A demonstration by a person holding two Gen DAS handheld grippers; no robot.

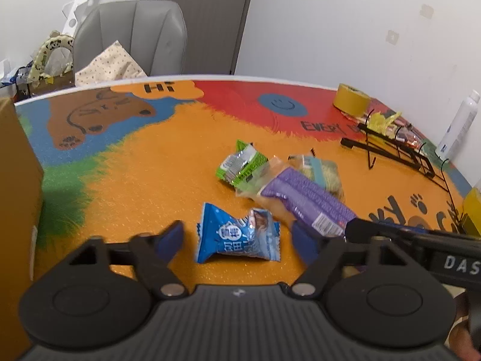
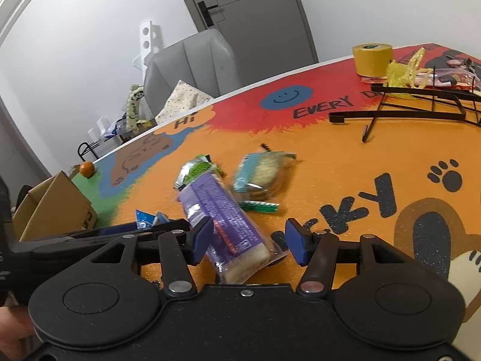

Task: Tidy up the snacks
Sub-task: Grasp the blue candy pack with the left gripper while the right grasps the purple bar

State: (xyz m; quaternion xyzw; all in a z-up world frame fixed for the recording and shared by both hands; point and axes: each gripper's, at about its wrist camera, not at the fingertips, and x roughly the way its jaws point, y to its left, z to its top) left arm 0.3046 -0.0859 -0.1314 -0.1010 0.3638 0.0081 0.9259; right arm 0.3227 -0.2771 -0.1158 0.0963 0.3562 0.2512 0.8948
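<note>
A blue snack packet point(image 1: 239, 236) lies on the colourful table between the open fingers of my left gripper point(image 1: 240, 237). A purple-wrapped bar point(image 1: 306, 203) lies to its right, with a green packet point(image 1: 243, 164) and a teal-banded cookie pack point(image 1: 321, 170) behind it. In the right wrist view my right gripper point(image 2: 249, 242) is open with the near end of the purple bar point(image 2: 222, 219) between its fingers. The green packet point(image 2: 195, 170) and the cookie pack point(image 2: 261, 174) lie beyond. A black wire rack point(image 1: 396, 147) holds yellow and red snacks at the far right.
A yellow tape roll point(image 1: 351, 99) stands behind the rack point(image 2: 421, 102). A cardboard box point(image 1: 15, 195) stands at the left edge of the table, with an orange point(image 2: 86, 168) near it. A white bottle point(image 1: 458, 126) stands by the wall. A grey chair point(image 1: 132, 39) is beyond the table.
</note>
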